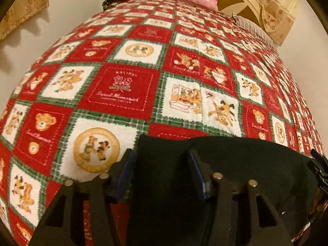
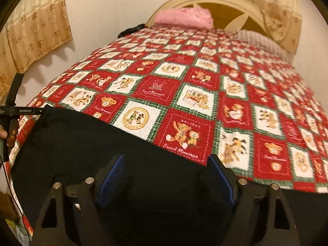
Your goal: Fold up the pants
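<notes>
The patchwork quilt (image 1: 143, 71) covers the bed; the black pants (image 2: 82, 143) lie across its near edge, at six o'clock, likely spread flat for folding. The left gripper (image 1: 162, 164) and right gripper (image 2: 166, 170) straddle the cloth, jaws parted, unclenched. Only the right view shows the left hand (image 2: 8, 135) at nine o'clock.

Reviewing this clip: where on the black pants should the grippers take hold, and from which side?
Grip the pants along their far straight edge, one gripper toward each end, coming from the near bedside. That edge lies flat across the quilt, ahead of both open grippers.
</notes>
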